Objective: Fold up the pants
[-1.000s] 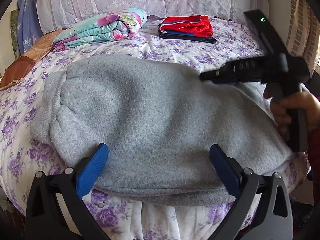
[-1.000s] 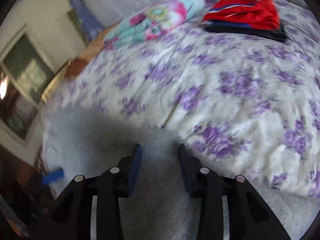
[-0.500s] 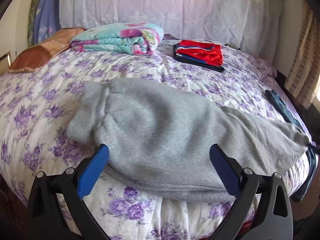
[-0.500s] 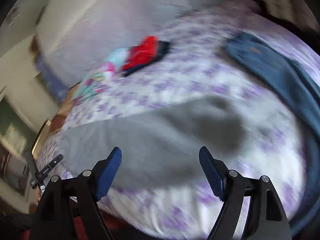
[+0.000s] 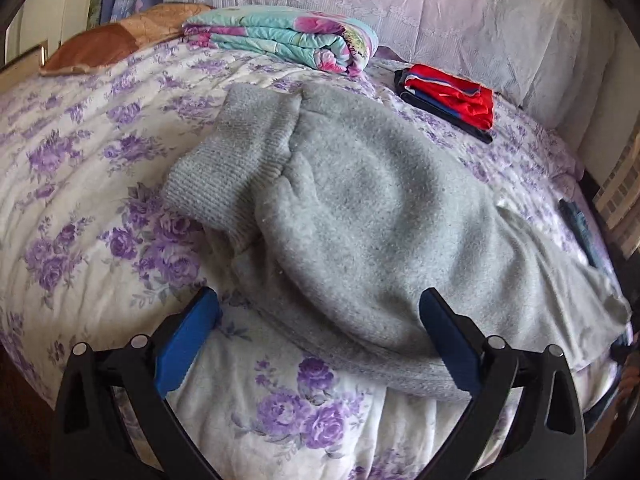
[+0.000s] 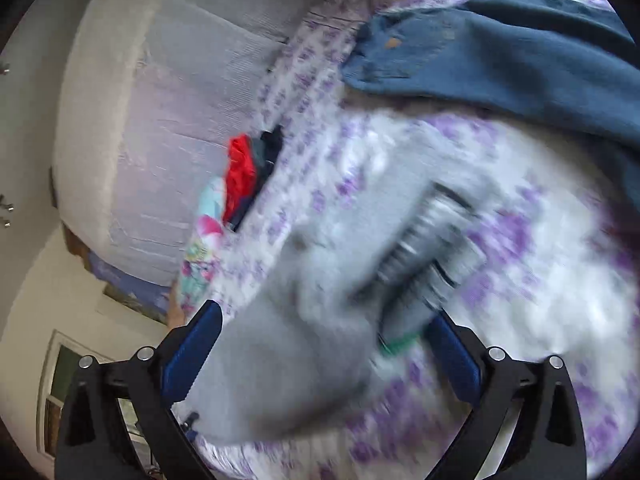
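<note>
Left wrist view shows us the grey pants (image 5: 360,216) lying folded over on the floral bedspread (image 5: 80,184), their ribbed cuff (image 5: 236,160) toward ten o'clock and the thinner end trailing off toward four o'clock, near the bed's edge. Our left gripper (image 5: 320,344) hovers just short of the near fold with its blue pads spread wide, pinching nothing. In the right wrist view, which is heavily blurred, our right gripper (image 6: 320,352) is likewise spread and empty above the same grey fabric (image 6: 304,320), with a pair of blue jeans (image 6: 500,60) at one o'clock.

We judge these risks:

- The fleece looks thick and springy, so a shallow pinch at the near fold could catch only the top layer, and the stack would peel apart as we lift.
- The trailing end sits close to the mattress edge at four o'clock; if we drag rather than lift, it could slide off and pull the fold crooked.
- With the right view smeared, we cannot tell exactly where that gripper stands over the cloth; closing now might grab bedspread along with the pants.
- The red folded clothes (image 5: 448,100) at one o'clock and the folded floral quilt (image 5: 280,40) at twelve lie just beyond the pants, so a long fold away from us could land on them.
</note>
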The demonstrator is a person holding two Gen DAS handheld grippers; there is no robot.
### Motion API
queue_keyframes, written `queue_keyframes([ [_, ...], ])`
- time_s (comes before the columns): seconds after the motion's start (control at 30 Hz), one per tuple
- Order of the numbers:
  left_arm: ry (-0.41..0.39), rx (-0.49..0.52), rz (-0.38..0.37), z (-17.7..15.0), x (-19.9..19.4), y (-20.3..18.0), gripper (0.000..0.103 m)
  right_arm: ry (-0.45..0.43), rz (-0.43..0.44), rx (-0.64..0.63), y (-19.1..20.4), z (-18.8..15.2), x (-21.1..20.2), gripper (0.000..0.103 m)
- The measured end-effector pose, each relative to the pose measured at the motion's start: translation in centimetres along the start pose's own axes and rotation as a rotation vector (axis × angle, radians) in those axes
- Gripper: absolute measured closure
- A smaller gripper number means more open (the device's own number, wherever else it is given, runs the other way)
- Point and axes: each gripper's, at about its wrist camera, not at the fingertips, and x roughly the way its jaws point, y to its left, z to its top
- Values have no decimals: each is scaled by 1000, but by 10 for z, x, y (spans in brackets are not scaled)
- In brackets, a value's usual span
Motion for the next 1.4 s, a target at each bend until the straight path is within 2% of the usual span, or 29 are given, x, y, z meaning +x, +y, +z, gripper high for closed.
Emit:
queue_keyframes([
  [0.03,-1,20,18,0,2,-3,5,-50,-19,-7,-2,-2,4,13],
  [0.07,-4,37,32,-1,2,-5,5,-109,-61,-39,0,-5,5,33],
  [0.13,-4,34,22,-1,1,-3,5,-165,-118,-66,-2,-9,5,67],
  [0.2,1,24,-6,0,0,2,5,-215,-100,-48,-2,-10,-2,72],
  [0.23,1,18,-19,1,-1,5,5,-248,-138,-133,14,-13,-7,73],
  [0.27,-1,13,-29,1,-1,7,5,-280,-198,-259,35,-17,-9,73],
  [0.33,-9,11,-38,0,0,8,5,-354,-352,-621,95,-46,-9,73],
  [0.4,-13,26,-21,-1,0,5,5,-375,-444,-896,143,-84,8,73],
  [0.47,-15,34,-11,-2,1,3,5,-341,-463,-1116,179,-127,37,73],
  [0.6,-11,31,-25,-2,1,6,5,-212,-452,-1431,214,-205,102,73],
  [0.63,-10,29,-28,-1,1,7,5,-168,-446,-1472,215,-220,114,73],
  [0.7,-11,26,-29,-1,1,7,5,-82,-512,-1539,211,-239,145,70],
  [0.77,-11,31,-24,-2,1,6,5,-87,-557,-1594,206,-249,151,70],
  [0.83,-13,35,-20,-2,1,6,5,-83,-556,-1584,207,-246,145,66],
  [0.9,-16,36,-17,-3,1,5,5,-65,-542,-1569,211,-241,136,57],
  [0.97,-18,42,-11,-3,1,4,5,-78,-525,-1555,217,-237,125,41],
  [1.0,-19,43,-9,-3,1,4,5,-93,-501,-1553,220,-237,116,38],
  [1.07,-23,47,-5,-4,2,4,5,-148,-474,-1545,225,-232,99,19],
  [1.13,-27,55,4,-4,2,3,5,-192,-482,-1547,225,-230,94,12],
  [1.23,-31,60,15,-5,3,1,5,-162,-509,-1549,218,-228,107,12],
  [1.4,-33,62,17,-5,3,1,5,-143,-604,-1611,216,-242,132,12],
])
